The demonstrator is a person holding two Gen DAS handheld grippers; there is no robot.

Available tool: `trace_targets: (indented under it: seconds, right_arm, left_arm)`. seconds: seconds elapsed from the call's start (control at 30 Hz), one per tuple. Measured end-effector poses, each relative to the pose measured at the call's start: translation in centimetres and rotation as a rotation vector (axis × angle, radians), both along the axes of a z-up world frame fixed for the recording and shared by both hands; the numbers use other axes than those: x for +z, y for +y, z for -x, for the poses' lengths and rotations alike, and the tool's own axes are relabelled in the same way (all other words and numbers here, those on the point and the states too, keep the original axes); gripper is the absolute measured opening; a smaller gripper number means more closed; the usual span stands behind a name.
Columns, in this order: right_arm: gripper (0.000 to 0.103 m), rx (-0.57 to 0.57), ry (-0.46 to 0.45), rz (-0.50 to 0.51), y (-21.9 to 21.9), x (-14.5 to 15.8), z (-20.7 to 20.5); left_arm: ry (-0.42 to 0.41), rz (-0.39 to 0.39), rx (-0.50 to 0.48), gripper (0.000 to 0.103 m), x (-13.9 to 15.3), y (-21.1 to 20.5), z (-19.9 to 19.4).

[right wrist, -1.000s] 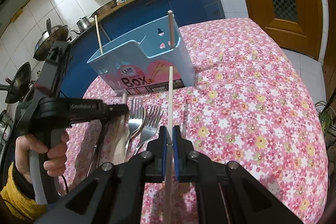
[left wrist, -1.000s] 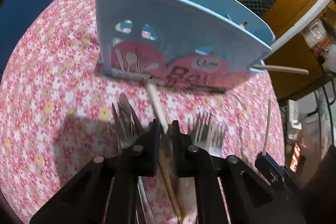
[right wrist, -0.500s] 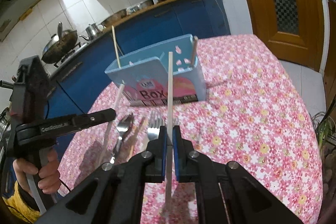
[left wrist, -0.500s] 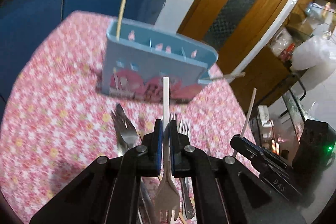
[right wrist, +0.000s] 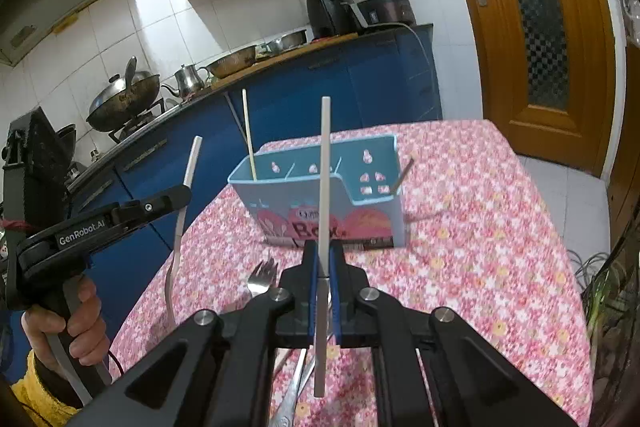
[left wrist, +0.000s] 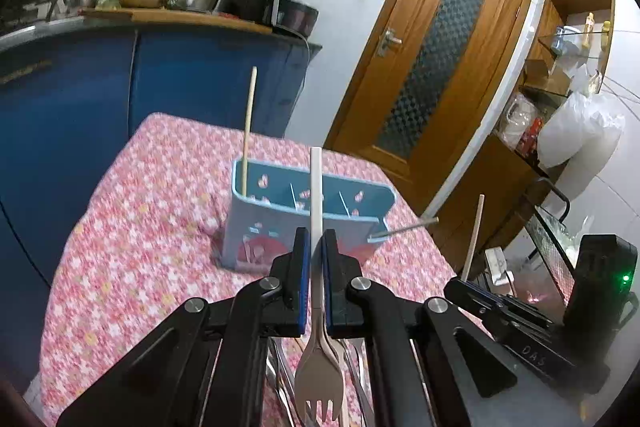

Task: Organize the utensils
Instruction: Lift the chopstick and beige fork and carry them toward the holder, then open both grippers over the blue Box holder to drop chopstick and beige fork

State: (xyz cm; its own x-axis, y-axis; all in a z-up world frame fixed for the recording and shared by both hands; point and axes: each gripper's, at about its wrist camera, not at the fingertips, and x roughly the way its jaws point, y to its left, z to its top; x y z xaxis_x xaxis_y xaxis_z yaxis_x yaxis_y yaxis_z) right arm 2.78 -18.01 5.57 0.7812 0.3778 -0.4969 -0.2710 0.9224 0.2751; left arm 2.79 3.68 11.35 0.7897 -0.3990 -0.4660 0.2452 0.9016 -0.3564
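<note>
The left gripper (left wrist: 315, 251) is clamping a pale plastic fork (left wrist: 317, 367) by its slim handle, tines hanging down toward the camera and the handle end sticking up in front of the blue utensil box (left wrist: 308, 227), which is standing on the floral tablecloth (left wrist: 132, 227). That fork is looking very light and a little bendy, and I'm judging the smooth handle could swivel between the pads, so a hold near mid-handle seems right. The right gripper (right wrist: 323, 267) is pinching a white chopstick (right wrist: 325, 187), jaws nearly closed on it, the stick standing almost upright ahead of the same box (right wrist: 320, 203). It's looking stiff, thin and light, easy to tilt if taken off-centre. Metal forks (right wrist: 262, 277) are lying on the cloth just below the right jaws. One wooden chopstick (right wrist: 248, 135) is already standing in the box's left compartment, another (right wrist: 402, 175) is leaning out over its right end
</note>
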Motion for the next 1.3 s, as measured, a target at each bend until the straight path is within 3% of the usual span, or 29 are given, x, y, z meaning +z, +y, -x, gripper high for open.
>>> trace_targets:
  seconds: [0.87,1.07,1.3]
  right_arm:
    - [0.007,-0.041,-0.146,0.051,1.1,5.0,-5.9]
    - [0.007,-0.044,-0.183,0.071,1.4,5.3,-7.7]
    - [0.007,-0.086,-0.255,0.111,1.7,5.3,-9.2]
  left_arm:
    - [-0.333,-0.092,0.116,0.004,6.7,0.2,-4.5]
    - [-0.356,-0.057,0.112,0.004,5.8,-0.4,-7.1]
    - [-0.389,-0.106,0.156,0.004,3.5,-1.4,-9.7]
